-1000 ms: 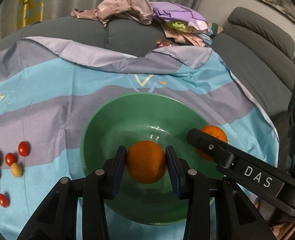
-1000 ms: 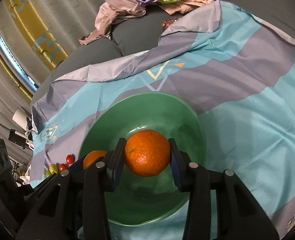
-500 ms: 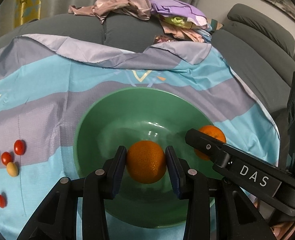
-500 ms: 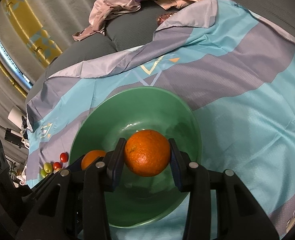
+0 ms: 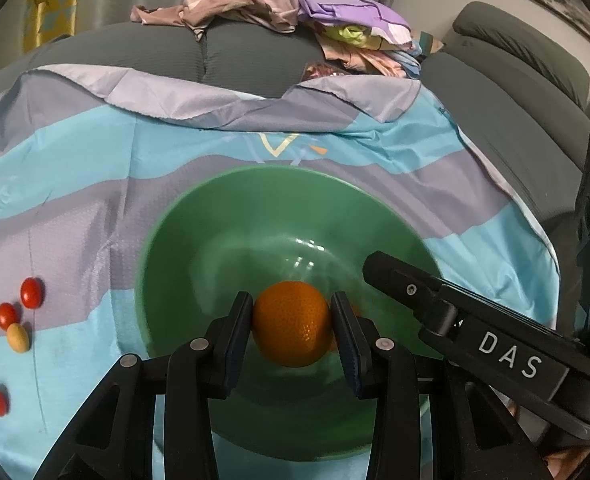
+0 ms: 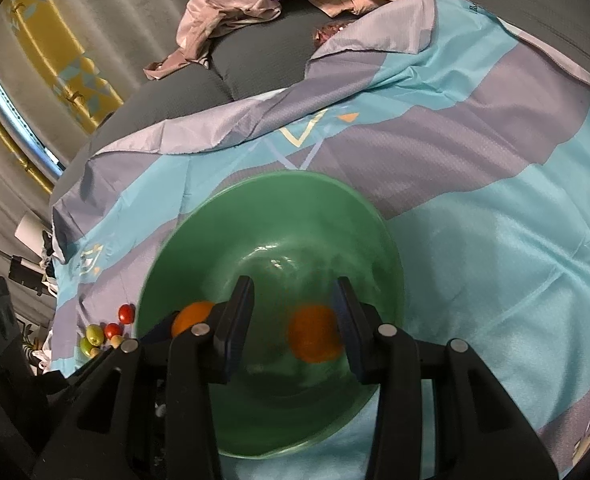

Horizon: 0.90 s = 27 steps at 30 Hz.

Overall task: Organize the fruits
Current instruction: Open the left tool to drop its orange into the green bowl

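A green bowl [image 5: 279, 208] [image 6: 199, 248] sits on a blue and grey cloth. My left gripper [image 5: 291, 330] is shut on an orange [image 5: 291, 328] and holds it over the bowl. My right gripper [image 6: 295, 320] is open over the bowl. A second orange [image 6: 313, 338], blurred, is below and between its fingers, apart from them, inside the bowl. The left gripper's orange also shows at the bowl's left side in the right wrist view [image 6: 191, 318]. The right gripper's black body [image 5: 475, 344] crosses the left wrist view.
Small red, green and yellow fruits [image 5: 11, 320] [image 6: 107, 330] lie on the cloth left of the bowl. A pile of clothes [image 5: 295, 24] lies on the grey sofa behind. The sofa's arm [image 5: 535, 80] rises at the right.
My right gripper has opened and let go of its orange, which has dropped into the bowl. Both grippers have moved lower over the bowl. The left gripper still holds its orange.
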Motion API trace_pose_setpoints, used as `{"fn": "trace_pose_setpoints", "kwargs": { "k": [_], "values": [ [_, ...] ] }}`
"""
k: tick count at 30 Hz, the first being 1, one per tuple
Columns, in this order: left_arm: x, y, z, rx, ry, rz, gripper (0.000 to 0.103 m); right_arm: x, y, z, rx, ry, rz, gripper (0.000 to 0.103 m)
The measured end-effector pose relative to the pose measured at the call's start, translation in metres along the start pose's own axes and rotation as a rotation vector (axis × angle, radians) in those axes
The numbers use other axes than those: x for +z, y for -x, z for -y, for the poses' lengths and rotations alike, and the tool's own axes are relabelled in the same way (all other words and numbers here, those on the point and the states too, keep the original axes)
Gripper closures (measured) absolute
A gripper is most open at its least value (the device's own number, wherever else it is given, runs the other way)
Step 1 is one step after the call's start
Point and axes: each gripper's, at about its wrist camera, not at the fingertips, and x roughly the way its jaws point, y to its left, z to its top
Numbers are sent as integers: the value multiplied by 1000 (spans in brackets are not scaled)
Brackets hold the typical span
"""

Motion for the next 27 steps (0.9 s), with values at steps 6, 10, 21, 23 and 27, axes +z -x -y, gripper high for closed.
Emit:
{"fn": "trace_pose_setpoints", "kwargs": {
  "k": [6,10,21,23,27],
  "values": [
    [0,-2,0,-5,6,-6,62,0,-1,1,-16,-2,-1,60],
    [0,7,2,-20,1,22,62,0,3,-1,-10,-2,13,59],
    [-3,54,-28,-54,52,91,48,0,16,-16,-39,30,82,39],
    [-6,67,-43,-42,66,108,47,-1,18,-22,-40,44,92,38],
    [-15,90,-84,28,114,117,38,-4,21,-35,-36,81,108,31]
  ]
}}
